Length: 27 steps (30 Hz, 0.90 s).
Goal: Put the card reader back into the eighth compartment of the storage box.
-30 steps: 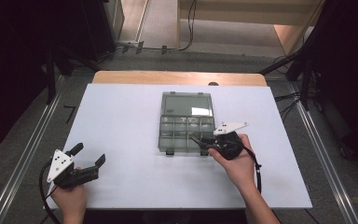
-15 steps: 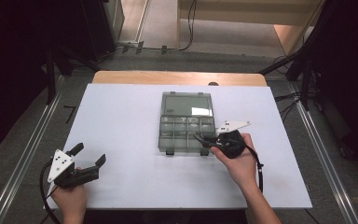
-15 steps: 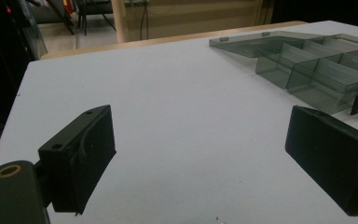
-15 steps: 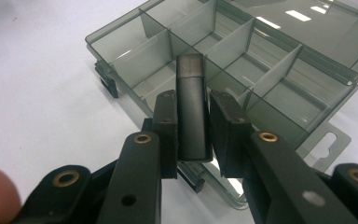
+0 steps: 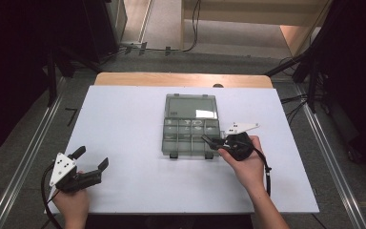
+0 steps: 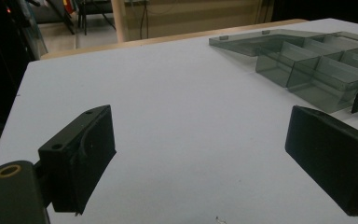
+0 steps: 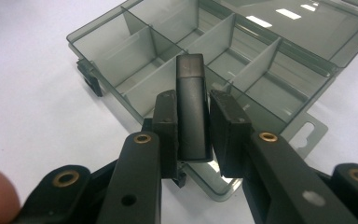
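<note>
while the left tongs gaped empty above the counter, the right tongs pinched a black stick over the organizer box.

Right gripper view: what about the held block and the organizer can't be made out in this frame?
- Black block: its lower end is hidden between the right gripper's jaws, so its full length is unclear.
- Organizer: near edge covered by the jaws; its lid is cut off by the top edge.
- High view: the block is too small to identify.
</note>
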Tool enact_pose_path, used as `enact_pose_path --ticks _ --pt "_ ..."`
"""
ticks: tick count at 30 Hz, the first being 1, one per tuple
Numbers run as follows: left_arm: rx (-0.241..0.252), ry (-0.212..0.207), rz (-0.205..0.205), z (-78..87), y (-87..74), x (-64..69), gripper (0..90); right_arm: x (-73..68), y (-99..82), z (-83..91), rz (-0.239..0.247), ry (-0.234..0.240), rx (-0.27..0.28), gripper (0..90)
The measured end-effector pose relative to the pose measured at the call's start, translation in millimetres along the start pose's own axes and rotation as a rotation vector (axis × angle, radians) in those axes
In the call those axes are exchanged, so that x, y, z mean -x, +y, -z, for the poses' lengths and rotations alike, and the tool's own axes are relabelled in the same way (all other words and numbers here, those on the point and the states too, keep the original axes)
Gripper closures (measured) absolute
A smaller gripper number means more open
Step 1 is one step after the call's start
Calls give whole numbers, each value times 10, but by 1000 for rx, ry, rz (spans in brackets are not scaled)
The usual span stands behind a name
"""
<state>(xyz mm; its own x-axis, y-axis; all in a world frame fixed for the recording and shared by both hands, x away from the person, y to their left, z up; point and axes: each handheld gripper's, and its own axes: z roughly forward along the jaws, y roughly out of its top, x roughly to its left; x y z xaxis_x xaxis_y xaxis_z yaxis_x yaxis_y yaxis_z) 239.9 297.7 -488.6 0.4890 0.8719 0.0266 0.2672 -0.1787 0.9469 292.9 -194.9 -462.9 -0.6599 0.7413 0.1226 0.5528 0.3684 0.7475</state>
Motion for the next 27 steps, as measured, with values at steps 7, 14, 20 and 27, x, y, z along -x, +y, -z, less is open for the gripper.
enact_pose_path --ticks 7,14,20,27 --pt "-2 1 -2 0 1 1 87 42 -20 8 -13 -14 2 713" --pt "-3 1 -4 0 1 3 86 81 -40 16 -22 -34 7 713" --pt "-3 1 -4 0 1 3 86 105 -54 19 -33 -41 13 690" --pt "-1 2 0 1 1 4 86 147 -64 60 -60 -48 59 367"
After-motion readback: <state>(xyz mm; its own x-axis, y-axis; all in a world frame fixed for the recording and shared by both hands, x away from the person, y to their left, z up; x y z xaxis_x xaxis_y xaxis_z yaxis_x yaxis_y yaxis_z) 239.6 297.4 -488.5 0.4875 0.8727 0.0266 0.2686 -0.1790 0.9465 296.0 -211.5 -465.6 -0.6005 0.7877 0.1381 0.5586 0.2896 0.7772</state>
